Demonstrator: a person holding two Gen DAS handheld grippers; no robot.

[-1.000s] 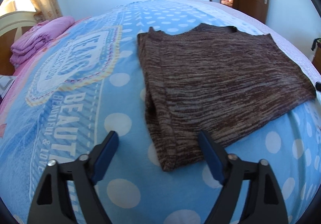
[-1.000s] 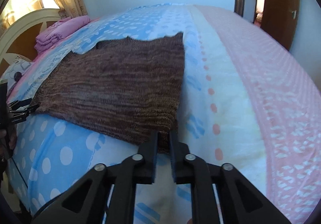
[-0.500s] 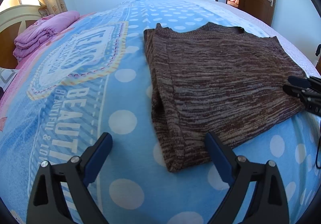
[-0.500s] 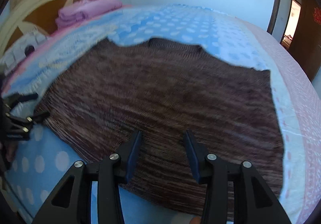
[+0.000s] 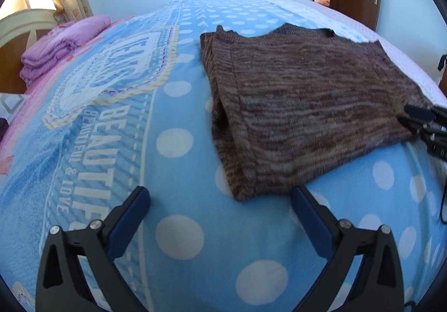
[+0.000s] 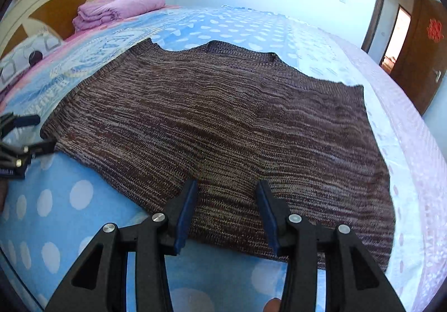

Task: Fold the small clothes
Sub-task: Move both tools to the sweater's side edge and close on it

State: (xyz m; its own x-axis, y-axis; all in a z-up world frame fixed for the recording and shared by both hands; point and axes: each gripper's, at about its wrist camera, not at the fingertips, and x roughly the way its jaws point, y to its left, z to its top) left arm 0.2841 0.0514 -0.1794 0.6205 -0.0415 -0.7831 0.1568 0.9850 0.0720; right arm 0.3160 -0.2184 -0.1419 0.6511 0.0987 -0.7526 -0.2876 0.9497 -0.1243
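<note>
A fleecy blue polka-dot blanket (image 5: 178, 233) covers the bed. A rectangular brown marled knit garment (image 6: 223, 127) lies flat at twelve o'clock of the right gripper (image 6: 226, 214), jaws apart; the left gripper (image 5: 220, 217) gapes wide, empty, at its corner.

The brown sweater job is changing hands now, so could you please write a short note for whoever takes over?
Left hand-held gripper: open, empty, over the blue blanket near the brown sweater's near left corner.
Right hand-held gripper: open, empty, over the near hem.
Sweater: flat on the bed, left side already folded in.
Left: grip the hem corners and fold the rest.
</note>
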